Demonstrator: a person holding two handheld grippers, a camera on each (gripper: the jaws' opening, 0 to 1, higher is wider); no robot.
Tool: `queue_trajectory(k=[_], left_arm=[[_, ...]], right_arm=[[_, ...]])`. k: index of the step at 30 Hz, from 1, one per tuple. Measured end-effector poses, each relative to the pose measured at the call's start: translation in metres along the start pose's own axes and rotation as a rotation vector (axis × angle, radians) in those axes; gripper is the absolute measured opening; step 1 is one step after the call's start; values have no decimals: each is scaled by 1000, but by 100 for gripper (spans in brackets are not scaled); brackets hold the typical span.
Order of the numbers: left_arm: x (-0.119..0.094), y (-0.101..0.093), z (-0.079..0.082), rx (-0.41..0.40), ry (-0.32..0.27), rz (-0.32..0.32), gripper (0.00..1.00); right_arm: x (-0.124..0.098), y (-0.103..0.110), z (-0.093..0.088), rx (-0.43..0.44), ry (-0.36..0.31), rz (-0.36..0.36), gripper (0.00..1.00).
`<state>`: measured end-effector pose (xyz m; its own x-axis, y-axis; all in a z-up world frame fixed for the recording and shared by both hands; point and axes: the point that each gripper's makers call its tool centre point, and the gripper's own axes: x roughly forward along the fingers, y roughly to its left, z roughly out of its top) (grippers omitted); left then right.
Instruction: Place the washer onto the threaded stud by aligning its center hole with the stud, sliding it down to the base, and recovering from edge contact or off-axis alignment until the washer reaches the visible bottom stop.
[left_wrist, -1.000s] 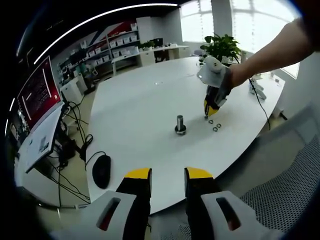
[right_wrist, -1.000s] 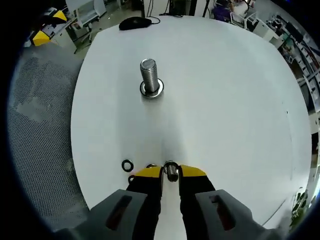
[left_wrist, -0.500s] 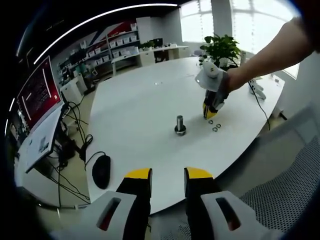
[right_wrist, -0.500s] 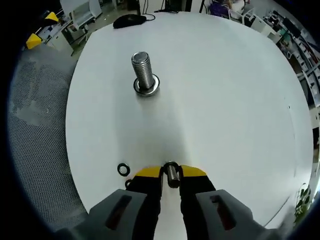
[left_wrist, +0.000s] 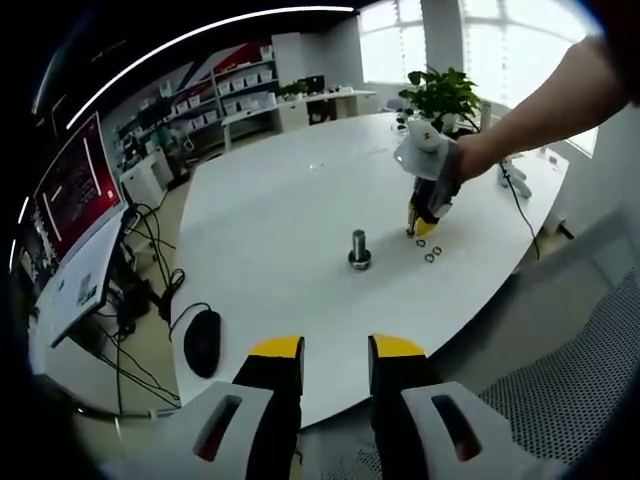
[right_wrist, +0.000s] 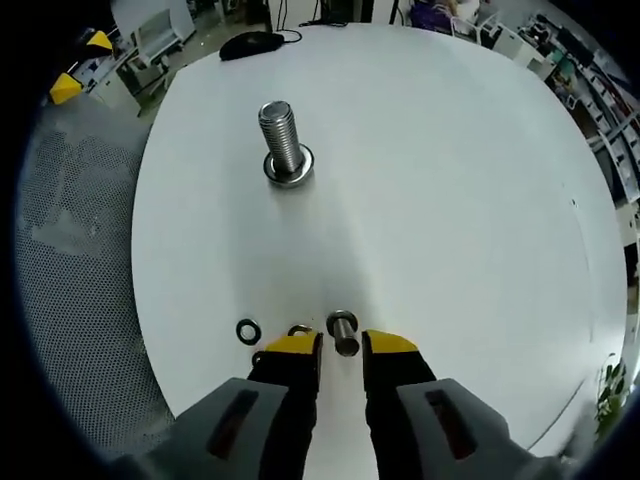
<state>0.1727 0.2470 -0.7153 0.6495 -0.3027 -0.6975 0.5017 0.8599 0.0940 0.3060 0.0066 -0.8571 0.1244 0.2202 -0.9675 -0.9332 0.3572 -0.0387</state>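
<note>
In the left gripper view, the left gripper (left_wrist: 335, 348) sits low in the foreground with its two yellow-tipped jaws spread apart and nothing between them, hanging off the near edge of a white table (left_wrist: 270, 230). Well ahead of it on the table stands the threaded stud (left_wrist: 359, 247), upright on its round base. Beyond and to the right of the stud a person's arm (left_wrist: 545, 105) reaches in holding the right gripper (left_wrist: 421, 226), its yellow tips pointing down at the table just beside a few small washers (left_wrist: 430, 251) that lie flat there, apart from the stud. A black computer mouse (left_wrist: 203, 338) rests near the table's edge on the left, and a potted plant (left_wrist: 445, 95) stands at the far side. In the right gripper view, the right gripper (right_wrist: 341, 345) has its jaws slightly parted, with a shiny washer (right_wrist: 343, 330) standing on edge just at the gap between the tips; whether the tips actually grip it cannot be told. Two more washers lie flat on the table to the left of the tips, a dark ring (right_wrist: 249, 330) and another (right_wrist: 298, 329) partly hidden by the left jaw. The stud (right_wrist: 282, 142) stands well ahead, upright, with no washer threaded on it.
</note>
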Motion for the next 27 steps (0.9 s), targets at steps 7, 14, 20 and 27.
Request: queue_trajectory(k=[7, 14, 20, 27], left_arm=[[0, 0, 0, 2, 1, 1, 23], [0, 1, -1, 1, 3, 6, 23], [0, 2, -2, 0, 8, 7, 23], [0, 2, -1, 0, 2, 10, 23]], right_arm=[[-3, 6, -14, 34, 3, 3, 20], [-2, 18, -19, 36, 3, 30, 21], [-2, 33, -17, 16, -7, 72, 24], [1, 48, -20, -17, 4, 96, 24]])
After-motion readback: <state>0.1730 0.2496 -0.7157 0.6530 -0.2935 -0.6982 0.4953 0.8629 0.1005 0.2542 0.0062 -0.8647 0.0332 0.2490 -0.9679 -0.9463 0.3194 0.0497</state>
